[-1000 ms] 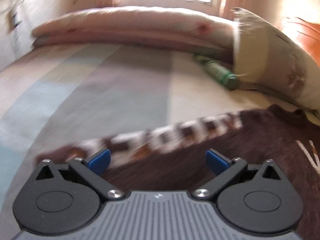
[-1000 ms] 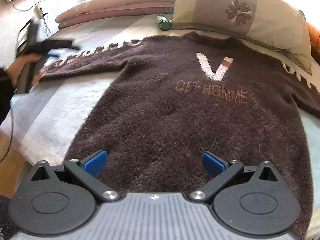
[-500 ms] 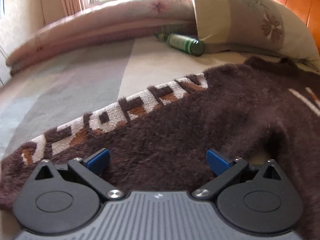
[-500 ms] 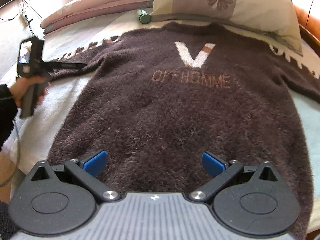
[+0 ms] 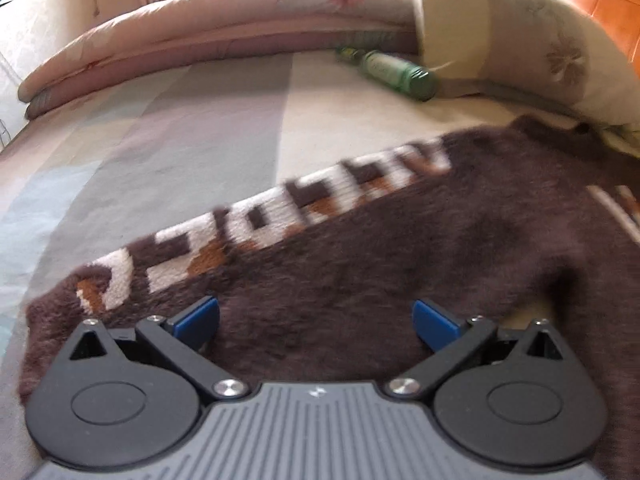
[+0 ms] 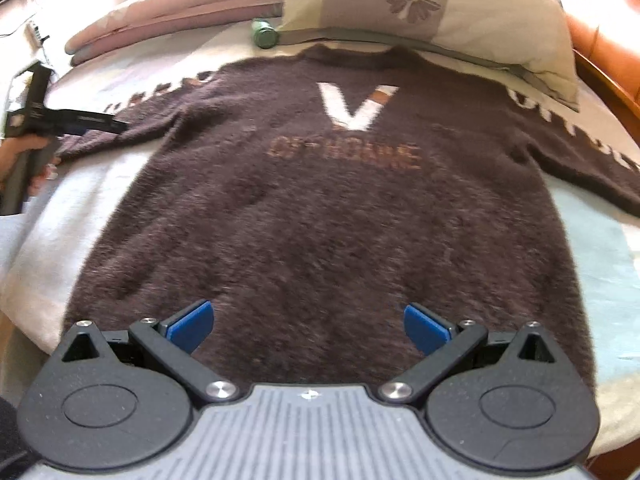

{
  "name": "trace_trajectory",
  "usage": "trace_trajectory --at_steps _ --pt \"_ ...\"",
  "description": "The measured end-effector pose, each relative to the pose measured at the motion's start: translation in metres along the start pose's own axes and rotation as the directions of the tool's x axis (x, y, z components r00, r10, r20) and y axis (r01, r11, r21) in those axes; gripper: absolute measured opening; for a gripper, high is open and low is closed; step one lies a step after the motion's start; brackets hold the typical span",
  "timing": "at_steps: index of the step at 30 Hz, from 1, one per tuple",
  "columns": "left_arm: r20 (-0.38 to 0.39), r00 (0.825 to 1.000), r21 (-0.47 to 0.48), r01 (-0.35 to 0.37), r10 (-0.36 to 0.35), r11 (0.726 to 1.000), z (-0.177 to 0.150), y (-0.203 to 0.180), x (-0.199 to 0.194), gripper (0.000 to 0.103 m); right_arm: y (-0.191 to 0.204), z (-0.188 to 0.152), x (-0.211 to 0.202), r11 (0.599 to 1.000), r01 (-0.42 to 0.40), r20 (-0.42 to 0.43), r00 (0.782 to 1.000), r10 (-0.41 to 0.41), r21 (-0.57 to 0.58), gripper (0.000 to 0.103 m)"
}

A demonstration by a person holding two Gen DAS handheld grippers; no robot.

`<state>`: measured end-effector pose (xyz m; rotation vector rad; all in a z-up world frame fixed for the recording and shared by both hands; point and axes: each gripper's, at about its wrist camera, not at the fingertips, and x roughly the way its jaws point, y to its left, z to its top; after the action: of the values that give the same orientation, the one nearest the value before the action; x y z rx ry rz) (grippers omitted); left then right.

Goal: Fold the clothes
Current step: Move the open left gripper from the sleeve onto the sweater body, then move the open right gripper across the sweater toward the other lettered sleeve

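A fuzzy dark brown sweater (image 6: pixel 320 216) lies flat, face up, on the bed, with a white V and orange lettering on its chest. Its left sleeve (image 5: pixel 304 264) carries white and orange block letters and stretches toward the bed's left side. My left gripper (image 5: pixel 315 318) is open, low over that sleeve near the cuff, with nothing between its blue pads. In the right wrist view the left gripper (image 6: pixel 116 126) points at the sleeve, held by a hand (image 6: pixel 24 160). My right gripper (image 6: pixel 308 322) is open above the sweater's bottom hem.
A floral pillow (image 6: pixel 432 4) lies past the collar. A green bottle (image 5: pixel 396 72) rests beside it. A rolled pink quilt (image 5: pixel 208 36) lines the far edge. The striped bedsheet (image 5: pixel 168 152) lies bare to the left. An orange wooden headboard (image 5: pixel 592 0) stands at the right.
My left gripper slid along the sleeve toward the cuff and drew back slightly. The right gripper shifted a little, bringing the sweater's right sleeve more into view. Both stayed open.
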<state>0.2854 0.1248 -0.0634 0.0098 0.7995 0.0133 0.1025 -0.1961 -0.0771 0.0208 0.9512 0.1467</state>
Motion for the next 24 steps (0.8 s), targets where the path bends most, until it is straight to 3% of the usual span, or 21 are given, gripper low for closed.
trace_trajectory --at_steps 2,3,5,7,9,10,12,15,21,22,24 --pt "0.058 0.990 0.049 0.124 -0.127 0.991 0.003 -0.027 -0.021 0.102 -0.004 -0.001 -0.001 1.000 0.006 0.004 1.000 -0.006 0.023 0.103" --pt "0.071 0.975 0.076 0.203 -0.208 0.976 0.002 -0.044 -0.028 0.102 -0.005 -0.002 -0.002 0.999 0.005 0.009 1.000 -0.005 0.033 0.103" --pt "0.052 0.921 0.142 0.376 -0.386 0.916 -0.001 -0.083 -0.033 0.102 -0.003 -0.004 -0.008 0.999 -0.005 0.023 1.000 0.005 0.035 0.103" --pt "0.003 0.856 0.206 0.505 -0.517 0.838 -0.009 -0.122 -0.031 0.102 -0.002 -0.006 -0.015 1.000 -0.006 0.040 0.999 0.005 0.018 0.103" --pt "-0.054 0.822 0.257 0.560 -0.567 0.788 -0.022 -0.149 -0.026 0.102 -0.002 -0.011 -0.024 1.000 0.006 0.058 0.998 -0.006 0.001 0.103" --pt "-0.085 0.818 0.277 0.568 -0.569 0.775 -0.030 -0.159 -0.022 0.102 -0.004 -0.014 -0.028 1.000 0.015 0.064 0.998 -0.015 -0.004 0.103" --pt "-0.129 0.834 0.275 0.550 -0.537 0.788 -0.044 -0.165 -0.011 0.102 -0.012 -0.022 -0.031 1.000 0.030 0.059 0.998 -0.030 0.007 0.103" --pt "-0.115 0.862 0.311 0.504 -0.494 0.806 -0.066 -0.158 -0.016 0.102 -0.027 -0.033 -0.033 0.998 0.051 0.048 0.997 -0.052 0.033 0.103" --pt "-0.155 0.909 0.431 0.415 -0.387 0.801 -0.083 -0.154 -0.055 0.102 -0.069 -0.035 -0.029 0.995 0.062 0.085 0.994 -0.069 0.084 0.103" --pt "-0.138 0.914 0.432 0.403 -0.382 0.807 -0.083 -0.156 -0.062 0.102 -0.077 -0.031 -0.028 0.995 0.058 0.100 0.993 -0.066 0.080 0.103" --pt "-0.112 0.906 0.423 0.416 -0.409 0.805 -0.086 -0.161 -0.069 0.102 -0.092 -0.014 -0.022 0.998 0.043 0.155 0.987 -0.049 0.039 0.103"
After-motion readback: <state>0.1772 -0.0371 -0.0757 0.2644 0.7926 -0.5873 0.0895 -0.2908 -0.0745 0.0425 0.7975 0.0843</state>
